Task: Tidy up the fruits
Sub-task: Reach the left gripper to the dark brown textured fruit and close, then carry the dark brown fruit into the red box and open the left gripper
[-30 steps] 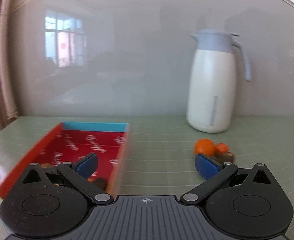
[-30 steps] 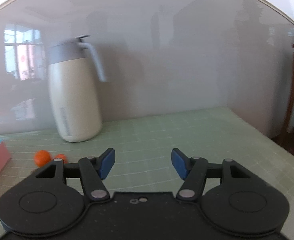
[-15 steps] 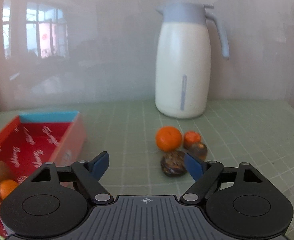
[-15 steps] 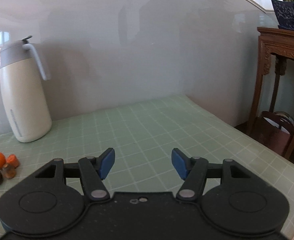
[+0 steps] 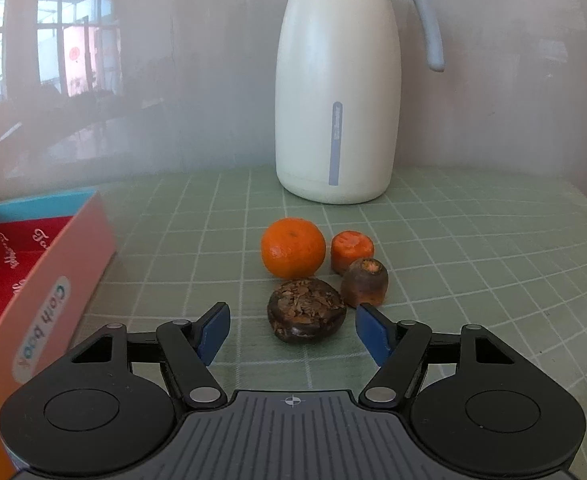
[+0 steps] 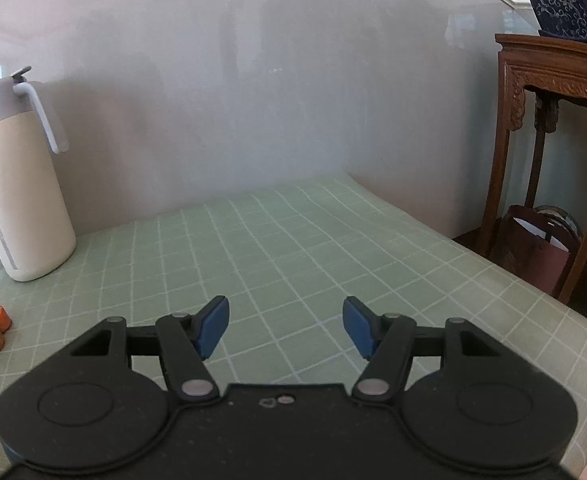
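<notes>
Item: fruit sorting on a green grid-patterned tablecloth (image 5: 473, 240), work in progress.

Left gripper (image 5: 292, 334): low over the cloth, jaws about half open and closing. The dark brown fruit with a flaky, scaly top (image 5: 306, 309) lies just ahead of the blue pads and roughly between their lines; neither pad touches it. Nothing is held.

Right gripper (image 6: 285, 326): over bare cloth well to the right of the fruit, jaws at a middling gap, nothing between them.

Loose fruit, one tight cluster in front of the cream thermal jug (image 5: 335, 92):
- tangerine (image 5: 292, 247), whole, at the back left;
- orange stub with a cut top (image 5: 351, 249), at the back right, possibly a carrot end;
- brownish stub with an orange cut top (image 5: 364, 282), just in front of it and just beside the dark fruit;
- the dark fruit itself, nearest the left gripper.

Container: open red-lined box with pink outer wall and blue end (image 5: 53, 280), at the left, apart from the cluster. Only part of its inside shows here, and no fruit can be made out in that part.

Status: four pieces lie outside the box. The step in hand appears to be the pick-up of the dark fruit; its carry to the box and the other three pieces remain.
</notes>
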`<action>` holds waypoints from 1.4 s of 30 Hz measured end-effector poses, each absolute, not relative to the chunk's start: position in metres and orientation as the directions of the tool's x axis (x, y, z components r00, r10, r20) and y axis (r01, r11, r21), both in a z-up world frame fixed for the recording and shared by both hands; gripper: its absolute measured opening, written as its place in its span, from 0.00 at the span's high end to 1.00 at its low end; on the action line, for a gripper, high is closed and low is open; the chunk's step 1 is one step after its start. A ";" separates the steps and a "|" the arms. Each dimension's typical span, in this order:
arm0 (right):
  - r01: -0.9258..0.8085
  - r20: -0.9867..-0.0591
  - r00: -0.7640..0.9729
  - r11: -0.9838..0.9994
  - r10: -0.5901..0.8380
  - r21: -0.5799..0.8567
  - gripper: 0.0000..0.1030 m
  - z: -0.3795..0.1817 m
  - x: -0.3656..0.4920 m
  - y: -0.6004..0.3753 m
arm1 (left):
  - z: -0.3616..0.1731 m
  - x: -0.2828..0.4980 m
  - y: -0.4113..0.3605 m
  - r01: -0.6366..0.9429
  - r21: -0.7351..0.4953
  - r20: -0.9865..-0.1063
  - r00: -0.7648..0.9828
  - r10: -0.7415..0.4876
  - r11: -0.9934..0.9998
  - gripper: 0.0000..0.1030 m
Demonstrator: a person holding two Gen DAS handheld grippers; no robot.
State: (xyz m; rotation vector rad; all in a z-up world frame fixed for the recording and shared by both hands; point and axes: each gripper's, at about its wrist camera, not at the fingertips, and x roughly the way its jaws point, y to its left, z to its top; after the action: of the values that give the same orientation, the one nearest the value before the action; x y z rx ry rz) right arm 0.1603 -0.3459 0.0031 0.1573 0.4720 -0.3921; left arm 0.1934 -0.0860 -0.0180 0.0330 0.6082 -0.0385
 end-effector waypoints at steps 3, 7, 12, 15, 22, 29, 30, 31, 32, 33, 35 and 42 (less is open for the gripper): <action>0.415 -0.482 0.808 0.908 -0.339 0.057 0.39 0.000 0.162 -0.350 | -0.018 0.197 -0.090 0.044 0.016 -0.575 0.818 -0.027 0.999 0.32; 0.441 -0.490 0.793 0.896 -0.363 0.051 0.39 -0.004 0.164 -0.358 | -0.020 0.201 -0.096 0.050 0.038 -0.588 0.809 -0.018 0.998 0.38; 0.483 -0.493 0.778 0.872 -0.389 0.075 0.39 -0.004 0.164 -0.369 | -0.021 0.204 -0.099 0.052 0.045 -0.594 0.804 -0.015 0.998 0.44; 0.473 -0.491 0.781 0.879 -0.385 0.062 0.39 -0.005 0.164 -0.366 | -0.020 0.204 -0.102 0.064 0.040 -0.590 0.807 -0.028 0.997 0.56; 0.455 -0.485 0.793 0.888 -0.370 0.067 0.39 0.000 0.163 -0.359 | -0.014 0.196 -0.100 0.066 0.041 -0.580 0.814 -0.030 0.997 0.57; 0.432 -0.482 0.805 0.898 -0.346 0.077 0.39 0.005 0.166 -0.347 | 0.012 0.172 -0.082 0.060 0.033 -0.527 0.849 -0.034 0.998 0.57; 0.429 -0.480 0.807 0.900 -0.342 0.079 0.39 0.006 0.167 -0.345 | 0.016 0.167 -0.078 0.059 0.036 -0.519 0.854 -0.032 0.998 0.57; 0.423 -0.479 0.811 0.903 -0.336 0.082 0.39 0.007 0.168 -0.341 | 0.018 0.164 -0.075 0.057 0.039 -0.513 0.858 -0.029 0.998 0.57; 0.418 -0.479 0.813 0.905 -0.331 0.085 0.39 0.008 0.169 -0.338 | 0.021 0.160 -0.071 0.055 0.042 -0.507 0.861 -0.026 0.998 0.57; 0.409 -0.477 0.818 0.908 -0.322 0.088 0.39 0.009 0.170 -0.333 | 0.024 0.158 -0.067 0.052 0.043 -0.501 0.865 -0.023 0.998 0.57; 0.393 -0.469 0.827 0.915 -0.309 0.091 0.39 0.013 0.171 -0.324 | 0.029 0.152 -0.058 0.041 0.043 -0.488 0.873 -0.015 0.998 0.57; 0.344 -0.457 0.849 0.934 -0.265 0.098 0.39 0.021 0.174 -0.292 | 0.045 0.132 -0.018 -0.009 0.055 -0.447 0.894 0.033 0.998 0.57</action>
State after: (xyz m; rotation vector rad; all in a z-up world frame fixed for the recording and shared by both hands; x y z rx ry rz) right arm 0.1740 -0.2925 0.0206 0.1787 0.4541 -0.3224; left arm 0.1324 -0.0177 0.0454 0.0519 0.4646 0.0218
